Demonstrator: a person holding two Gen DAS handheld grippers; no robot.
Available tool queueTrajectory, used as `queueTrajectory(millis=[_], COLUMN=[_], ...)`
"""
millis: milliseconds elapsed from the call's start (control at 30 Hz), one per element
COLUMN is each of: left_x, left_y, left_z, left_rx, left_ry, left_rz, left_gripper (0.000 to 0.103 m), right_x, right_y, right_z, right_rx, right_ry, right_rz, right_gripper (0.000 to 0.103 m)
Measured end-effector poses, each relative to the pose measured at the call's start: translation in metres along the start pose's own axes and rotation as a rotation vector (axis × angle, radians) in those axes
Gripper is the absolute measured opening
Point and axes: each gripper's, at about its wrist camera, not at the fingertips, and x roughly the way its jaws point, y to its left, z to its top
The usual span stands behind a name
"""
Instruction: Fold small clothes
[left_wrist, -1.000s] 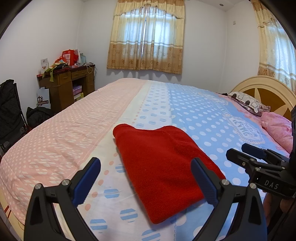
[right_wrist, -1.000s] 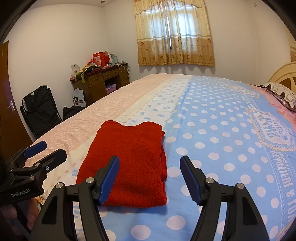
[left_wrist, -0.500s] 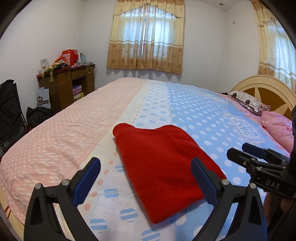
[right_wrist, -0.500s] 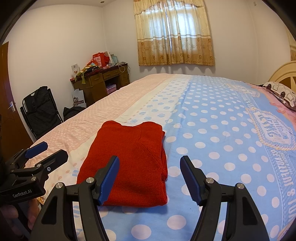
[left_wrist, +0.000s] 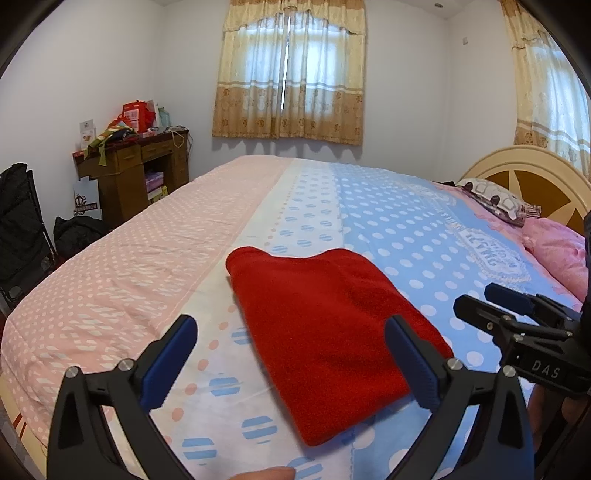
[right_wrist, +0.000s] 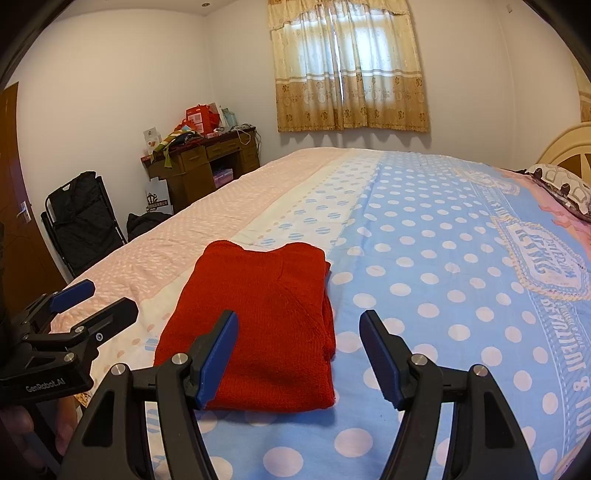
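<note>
We are holding both grippers above the near edge of the bed (left_wrist: 122, 258), where the red sweater (left_wrist: 325, 328) is lying folded flat on the dotted sheet. Our left gripper (left_wrist: 290, 354) and right gripper (right_wrist: 298, 350) are both gaping wide, gripping nothing and not touching the sweater

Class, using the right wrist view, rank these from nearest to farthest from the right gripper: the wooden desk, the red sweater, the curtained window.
1. The red sweater, folded on the bed just ahead of the right gripper, slightly left.
2. The wooden desk, against the left wall beyond the bed.
3. The curtained window, on the far wall.
</note>
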Motion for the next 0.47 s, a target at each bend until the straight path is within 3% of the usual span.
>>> queueTrajectory(millis=[467], left_x=[0.0054], left_y=[0.0062], left_z=[-0.0019], left_rx=[0.009], left_ry=[-0.004], left_rz=[0.050], left_gripper=[0.103], right_x=[0.0004], right_y=[0.0005], right_z=[-0.0006], right_rx=[0.001], right_ry=[0.004], right_rz=[0.004], right_gripper=[0.069])
